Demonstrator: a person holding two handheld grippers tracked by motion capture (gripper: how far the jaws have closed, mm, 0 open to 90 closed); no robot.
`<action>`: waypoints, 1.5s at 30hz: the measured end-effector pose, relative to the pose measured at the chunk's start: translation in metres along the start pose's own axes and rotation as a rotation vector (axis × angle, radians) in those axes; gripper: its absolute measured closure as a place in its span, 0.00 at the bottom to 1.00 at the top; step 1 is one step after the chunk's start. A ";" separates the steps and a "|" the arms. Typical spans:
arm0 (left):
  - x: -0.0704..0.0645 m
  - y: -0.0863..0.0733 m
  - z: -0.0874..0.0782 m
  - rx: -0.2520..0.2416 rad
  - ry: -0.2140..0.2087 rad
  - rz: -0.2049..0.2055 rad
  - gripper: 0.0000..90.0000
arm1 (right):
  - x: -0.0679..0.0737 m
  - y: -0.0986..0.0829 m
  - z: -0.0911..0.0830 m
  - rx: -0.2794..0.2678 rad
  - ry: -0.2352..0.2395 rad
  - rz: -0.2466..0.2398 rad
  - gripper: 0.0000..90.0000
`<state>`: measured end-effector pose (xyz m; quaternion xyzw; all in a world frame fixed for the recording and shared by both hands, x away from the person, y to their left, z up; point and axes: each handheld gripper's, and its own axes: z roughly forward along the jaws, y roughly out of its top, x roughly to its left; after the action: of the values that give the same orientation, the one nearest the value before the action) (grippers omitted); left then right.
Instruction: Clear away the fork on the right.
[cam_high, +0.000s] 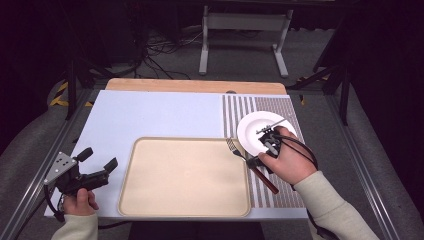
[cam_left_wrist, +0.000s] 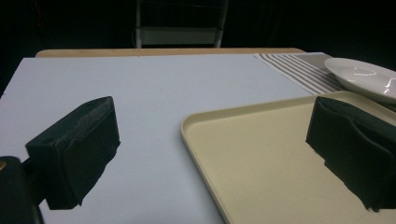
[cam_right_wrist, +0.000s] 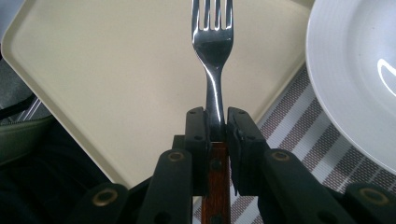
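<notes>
A fork (cam_high: 239, 151) with a steel head and a brown wooden handle (cam_high: 266, 182) lies slanted at the right edge of the beige tray (cam_high: 150, 150), its tines over the tray's rim. My right gripper (cam_high: 254, 161) is shut on it. In the right gripper view the jaws clamp the fork (cam_right_wrist: 213, 51) at its neck, just above the wood, with the tines over the tray (cam_right_wrist: 107, 70). A white plate (cam_high: 252, 135) sits just beyond the hand. My left gripper (cam_high: 98, 158) hovers open at the tray's left side, holding nothing, and the tray rim (cam_left_wrist: 187, 128) lies between its spread jaws.
A striped placemat (cam_high: 280, 107) lies under the plate (cam_right_wrist: 355, 79) and the fork handle at the right. The table top (cam_high: 150, 115) is pale blue, with a wooden strip (cam_high: 195, 85) along its far edge. Metal rails run down both sides of the table.
</notes>
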<state>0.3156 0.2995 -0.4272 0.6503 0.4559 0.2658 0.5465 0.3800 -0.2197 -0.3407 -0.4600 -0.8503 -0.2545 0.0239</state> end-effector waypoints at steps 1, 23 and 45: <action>0.000 0.000 0.000 0.000 -0.001 0.000 0.04 | 0.002 0.001 0.002 0.002 0.000 0.002 0.87; 0.001 0.000 0.000 -0.001 -0.003 0.000 0.04 | 0.028 0.021 0.036 0.022 -0.014 0.032 0.87; 0.001 0.001 -0.001 0.001 -0.006 0.005 0.04 | 0.034 0.025 0.065 0.085 -0.044 0.100 0.87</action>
<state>0.3157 0.3010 -0.4266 0.6523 0.4528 0.2650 0.5471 0.3933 -0.1530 -0.3772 -0.5060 -0.8367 -0.2062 0.0373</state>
